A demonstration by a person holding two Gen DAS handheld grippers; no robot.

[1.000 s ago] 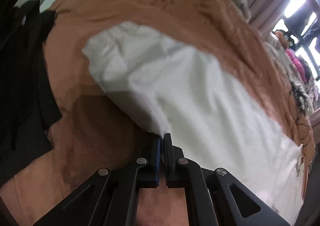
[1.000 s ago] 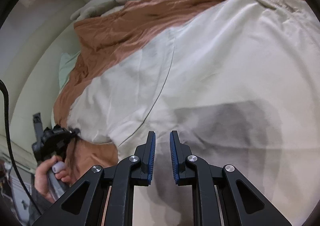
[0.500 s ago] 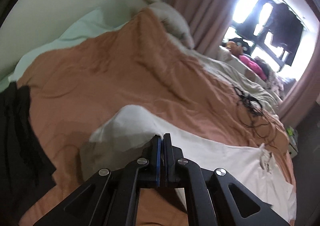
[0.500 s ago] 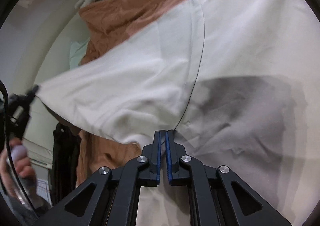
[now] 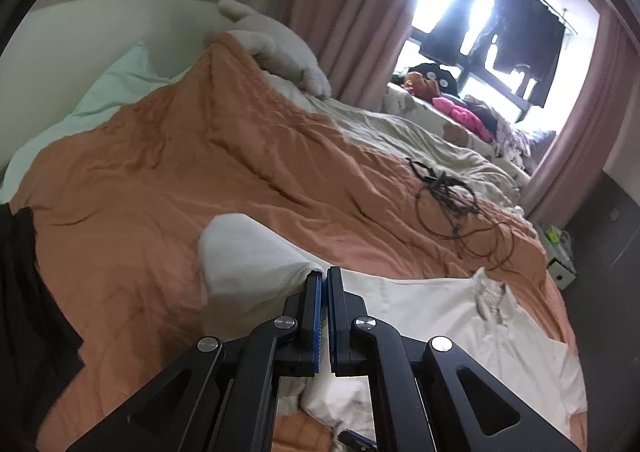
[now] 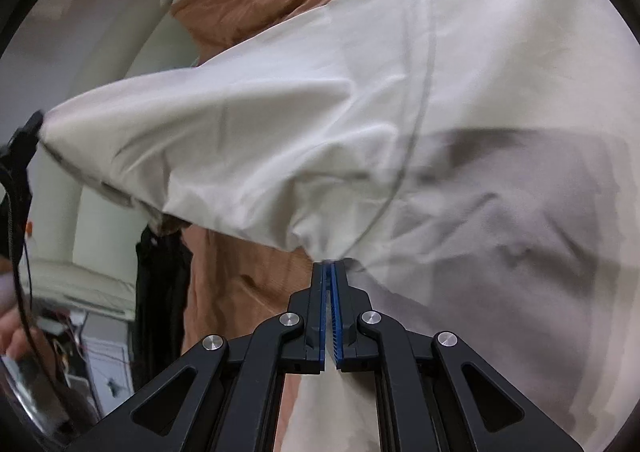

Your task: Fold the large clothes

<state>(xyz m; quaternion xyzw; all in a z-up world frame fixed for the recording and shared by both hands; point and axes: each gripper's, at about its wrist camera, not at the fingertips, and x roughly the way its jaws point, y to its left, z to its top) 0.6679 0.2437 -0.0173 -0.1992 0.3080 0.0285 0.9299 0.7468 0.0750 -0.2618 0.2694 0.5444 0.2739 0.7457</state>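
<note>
A large white garment (image 5: 460,316) lies on an orange bedspread (image 5: 160,179). My left gripper (image 5: 324,276) is shut on one edge of it, and a rounded fold of white cloth (image 5: 248,256) hangs off the fingers to the left, lifted above the bed. In the right wrist view the same white garment (image 6: 400,91) fills the frame. My right gripper (image 6: 330,266) is shut on a bunched edge of it. The cloth stretches taut from there to the left gripper (image 6: 24,139) at the far left.
A black garment (image 5: 24,312) lies at the bed's left edge. A tangle of black cables (image 5: 448,191) lies on the bedspread further back. Grey pillows (image 5: 280,51), a beige blanket (image 5: 400,135), curtains and a bright window are behind.
My right gripper closed on the garment's edge and lifted it. My left gripper rose and tilted up with its edge, pulling the cloth taut between the two.
</note>
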